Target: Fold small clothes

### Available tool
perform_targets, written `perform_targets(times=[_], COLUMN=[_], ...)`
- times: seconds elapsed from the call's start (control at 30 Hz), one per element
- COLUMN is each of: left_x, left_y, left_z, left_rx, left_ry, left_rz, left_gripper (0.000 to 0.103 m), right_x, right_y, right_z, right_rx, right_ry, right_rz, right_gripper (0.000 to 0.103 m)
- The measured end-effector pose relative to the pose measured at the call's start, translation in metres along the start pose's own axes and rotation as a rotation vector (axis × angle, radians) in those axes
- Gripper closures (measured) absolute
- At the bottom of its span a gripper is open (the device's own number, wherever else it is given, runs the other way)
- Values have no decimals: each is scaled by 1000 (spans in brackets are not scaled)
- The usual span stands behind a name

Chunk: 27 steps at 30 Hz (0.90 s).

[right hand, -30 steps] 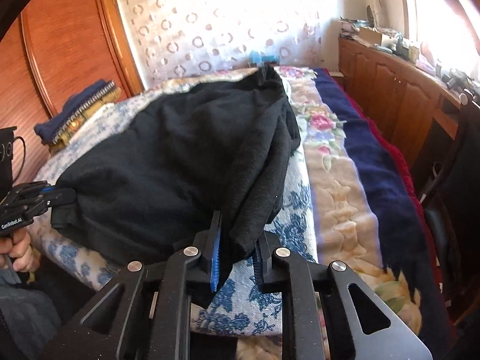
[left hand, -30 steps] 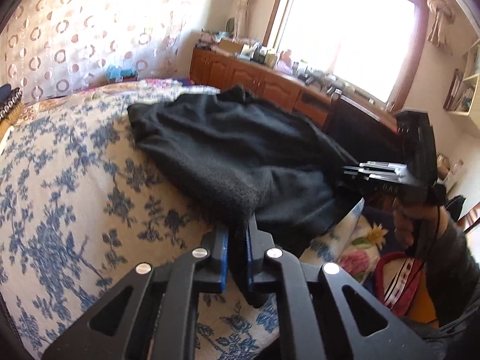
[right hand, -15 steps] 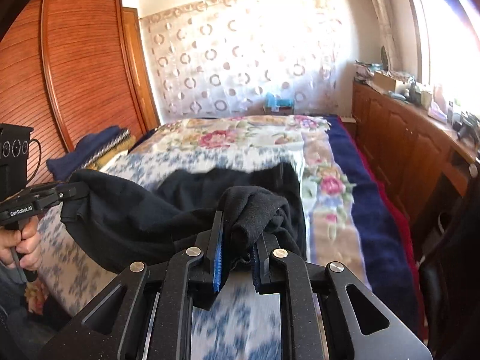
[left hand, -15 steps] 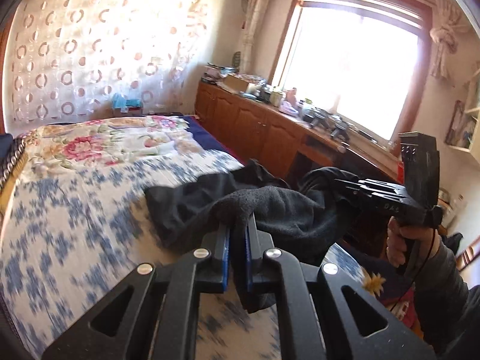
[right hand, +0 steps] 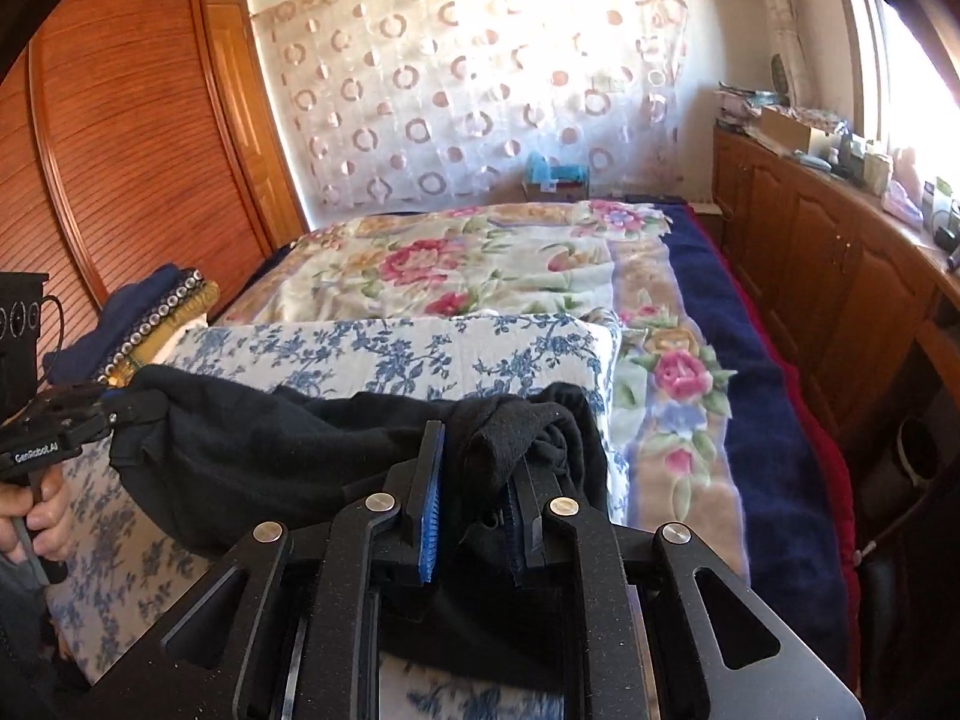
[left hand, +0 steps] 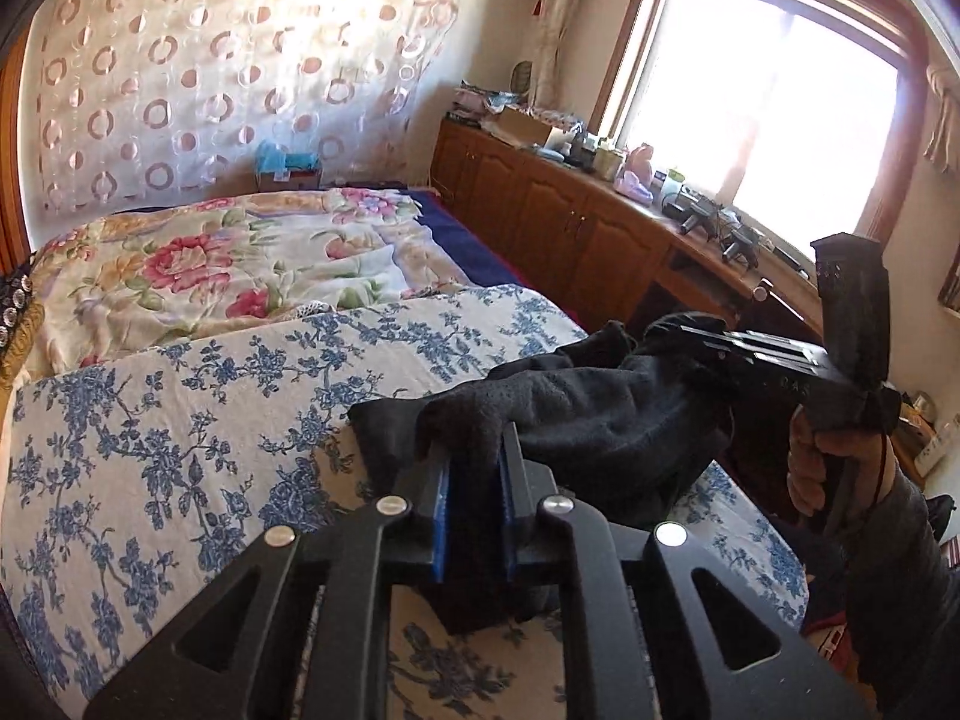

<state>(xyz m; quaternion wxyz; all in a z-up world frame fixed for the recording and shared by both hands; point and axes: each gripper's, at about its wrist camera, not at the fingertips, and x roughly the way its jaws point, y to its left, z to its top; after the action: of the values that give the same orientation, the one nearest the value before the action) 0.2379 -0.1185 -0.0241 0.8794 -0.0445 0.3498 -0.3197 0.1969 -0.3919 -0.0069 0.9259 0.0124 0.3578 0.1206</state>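
Left wrist view: a blue-and-white floral sheet (left hand: 180,420) is seen spread over the near part of the bed, with a flowered quilt (left hand: 198,264) behind it. At centre, the left gripper (left hand: 474,480) is clamped on a bunched edge of the black garment (left hand: 600,414); its jaws have just been opening slightly, yet cloth is still pinched between the blue pads. The garment is stretched rightward, lifted above the sheet, to the right gripper (left hand: 690,330), held in a hand (left hand: 822,468). In the right wrist view, the left gripper (right hand: 114,408) is seen at far left gripping the garment's (right hand: 270,450) other end, and the right gripper (right hand: 474,480) is pinched on folded fabric at centre.
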Motion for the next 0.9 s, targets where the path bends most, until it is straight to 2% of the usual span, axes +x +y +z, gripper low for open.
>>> perform_targets(times=[0.07, 0.13, 0.17, 0.23, 0.33, 0.43, 0.57, 0.73, 0.9], left_x=[2, 3, 0, -9, -18, -21, -16, 5, 24], left_y=[2, 1, 0, -2, 1, 4, 6, 1, -7], left_z=[1, 1, 1, 2, 2, -7, -30, -50, -37], left_rx=[18, 40, 56, 89, 99, 113, 119, 144, 170], left_ry=[15, 30, 19, -13, -20, 18, 89, 177, 184], left_rz=[-3, 1, 25, 64, 67, 56, 36, 35, 38], left_gripper=[84, 75, 67, 65, 64, 62, 61, 60, 60], right_x=[8, 14, 15, 16, 11, -1, -23, -25, -2], right_y=[-2, -4, -4, -7, -9, -9, -4, 2, 11], right_z=[4, 10, 13, 17, 21, 18, 3, -21, -25], right_rx=[-3, -12, -13, -14, -26, -46, -89, -132, -189], right_ry=[3, 0, -6, -16, -34, -46, -47, 34, 82], right_rz=[0, -17, -23, -40, -62, -77, -78, -51, -68], right_gripper=[85, 75, 71, 50, 49, 42, 39, 39, 39])
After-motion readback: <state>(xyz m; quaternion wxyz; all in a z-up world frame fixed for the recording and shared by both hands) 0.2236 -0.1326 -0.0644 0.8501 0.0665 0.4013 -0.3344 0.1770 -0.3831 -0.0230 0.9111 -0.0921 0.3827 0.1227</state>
